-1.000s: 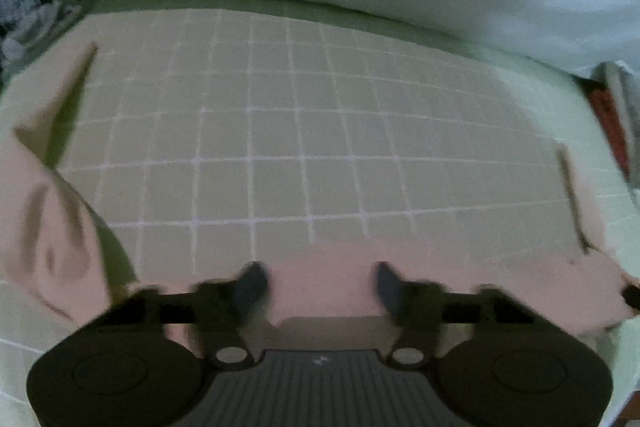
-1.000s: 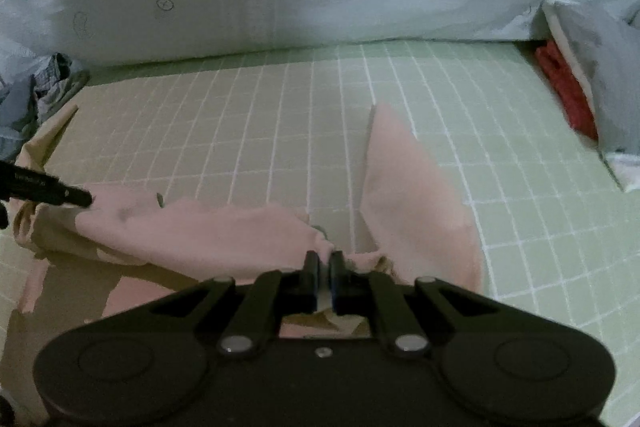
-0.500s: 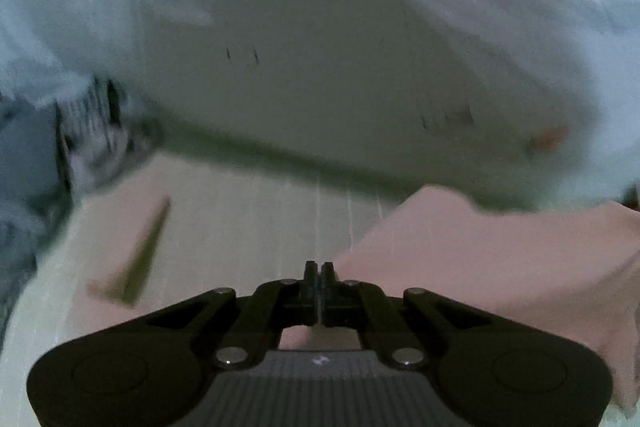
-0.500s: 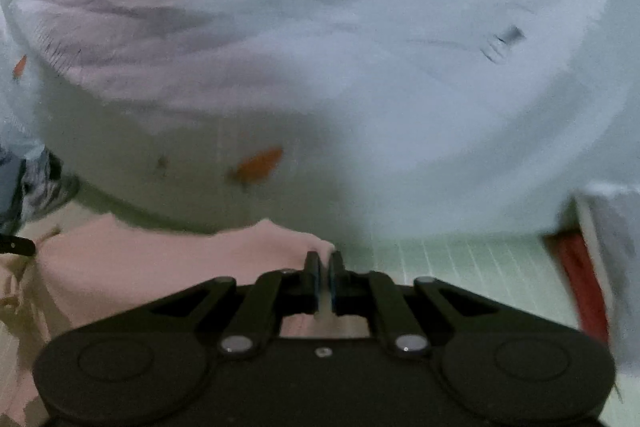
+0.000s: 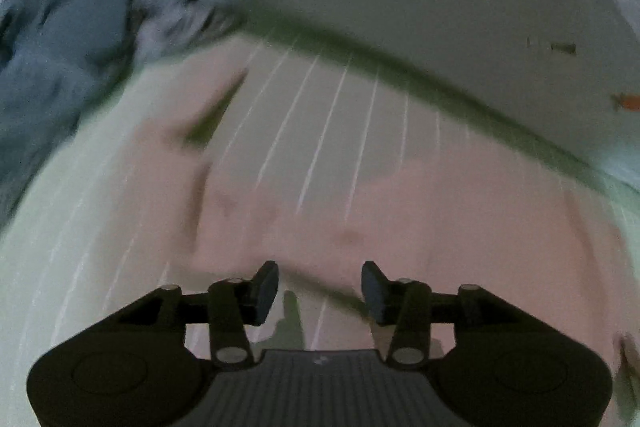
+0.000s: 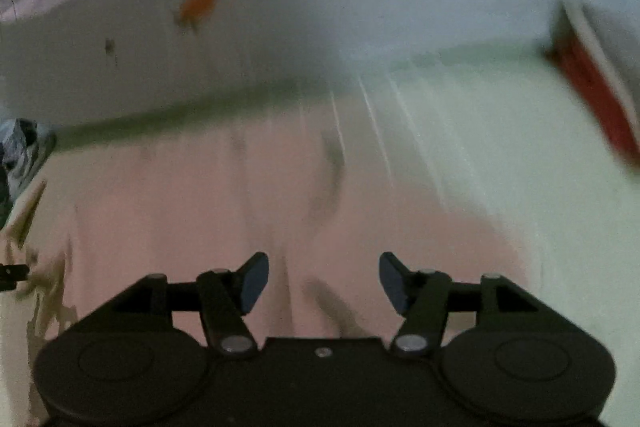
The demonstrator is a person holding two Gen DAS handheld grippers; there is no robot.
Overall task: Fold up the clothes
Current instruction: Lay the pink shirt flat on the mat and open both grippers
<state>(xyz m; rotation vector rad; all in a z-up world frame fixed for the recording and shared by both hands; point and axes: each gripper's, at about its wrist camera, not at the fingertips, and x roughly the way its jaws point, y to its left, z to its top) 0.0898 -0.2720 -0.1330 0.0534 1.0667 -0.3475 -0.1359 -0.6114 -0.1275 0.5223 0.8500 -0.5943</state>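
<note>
Both the left tongs [image 5: 320, 287] and right tongs [image 6: 324, 281] stood wide apart, holding nothing, above the pink garment [image 5: 400, 211] spread on the green checked bed [image 6: 480, 131]. Next likely came gripping an edge for a fold.

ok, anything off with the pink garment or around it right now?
Nothing clearly wrong. The pink garment lies spread on the green grid sheet, with both the left gripper and right gripper open above it. Motion blur hides fine wrinkles.

Pale pink garment [image 5: 360, 211] on a light green sheet [image 6: 500, 147] gridded white; white quilt [image 6: 280, 7] with orange carrots at 12 o'clock.
</note>
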